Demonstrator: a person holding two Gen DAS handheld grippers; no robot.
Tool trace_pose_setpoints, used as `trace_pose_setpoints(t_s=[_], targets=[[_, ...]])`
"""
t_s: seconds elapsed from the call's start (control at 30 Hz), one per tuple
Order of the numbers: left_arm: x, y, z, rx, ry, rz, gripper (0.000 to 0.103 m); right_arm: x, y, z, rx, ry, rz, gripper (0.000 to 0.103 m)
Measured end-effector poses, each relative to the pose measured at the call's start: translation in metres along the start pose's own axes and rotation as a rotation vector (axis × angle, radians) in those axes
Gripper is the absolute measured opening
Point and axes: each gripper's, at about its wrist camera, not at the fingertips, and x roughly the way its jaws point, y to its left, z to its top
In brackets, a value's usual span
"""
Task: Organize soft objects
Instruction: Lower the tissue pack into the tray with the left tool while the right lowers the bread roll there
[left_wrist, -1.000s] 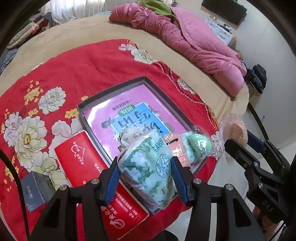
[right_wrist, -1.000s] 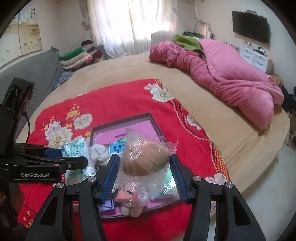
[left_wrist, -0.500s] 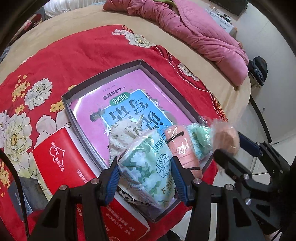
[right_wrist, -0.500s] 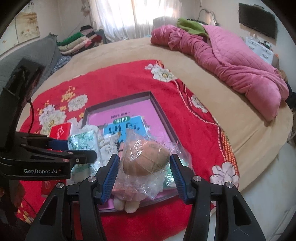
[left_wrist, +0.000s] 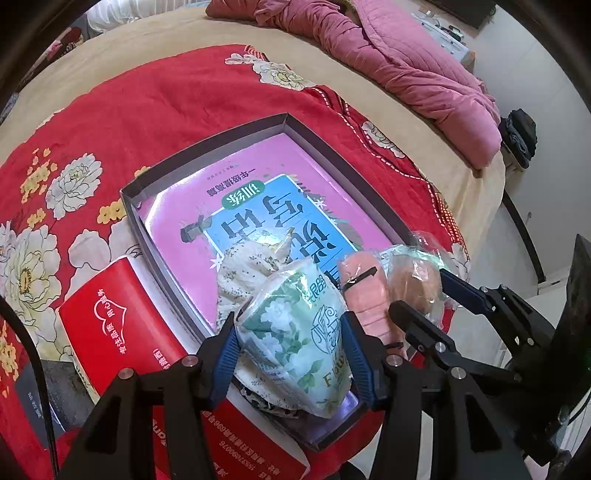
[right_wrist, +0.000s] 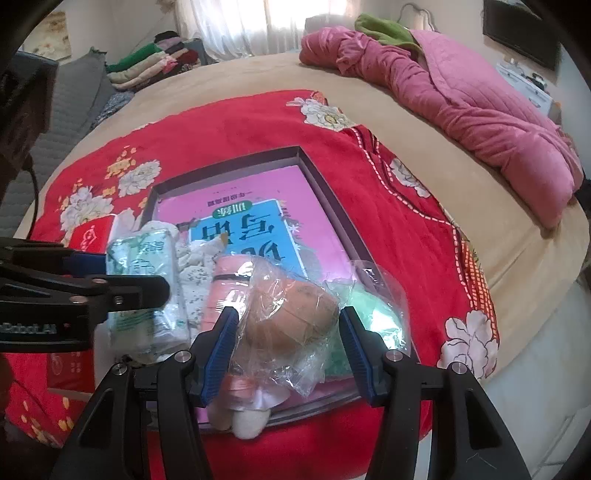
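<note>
My left gripper (left_wrist: 291, 350) is shut on a green floral tissue pack (left_wrist: 299, 332) and holds it over the near end of a grey box (left_wrist: 207, 144) with a pink book inside. My right gripper (right_wrist: 288, 350) is shut on a brown soft item in a clear plastic bag (right_wrist: 291, 314), also over the box's near end (right_wrist: 236, 166). In the box lie a white speckled cloth (left_wrist: 247, 266), a pink plush (left_wrist: 362, 291) and a green bagged item (right_wrist: 373, 314). The right gripper also shows in the left wrist view (left_wrist: 424, 295), and the left one in the right wrist view (right_wrist: 122, 273).
The box sits on a red floral blanket (left_wrist: 147, 99) on a beige bed (right_wrist: 498, 206). A red packet (left_wrist: 122, 325) and a dark small box (left_wrist: 48, 387) lie left of the grey box. A pink quilt (right_wrist: 461, 99) is bunched at the far right. The bed edge is close.
Both grippers have moved forward and down over the near end of the box, each still holding its item. The bagged brown item now sits lower, beside the pink plush.
</note>
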Motion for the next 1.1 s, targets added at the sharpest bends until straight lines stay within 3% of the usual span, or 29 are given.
trace_pose_setpoints(t_s=[0.37, 0.47, 1.1], targets=[[0.002, -0.003, 0.000, 0.018, 0.006, 0.012, 0.054, 0.004, 0.005, 0.000, -0.016, -0.010, -0.008, 0.060], [0.002, -0.004, 0.001, 0.017, 0.005, 0.012, 0.054, 0.002, 0.007, -0.001, -0.027, -0.018, -0.009, 0.070], [0.001, -0.009, 0.003, 0.047, 0.003, 0.043, 0.058, -0.009, 0.005, 0.000, -0.035, -0.054, -0.037, 0.072]])
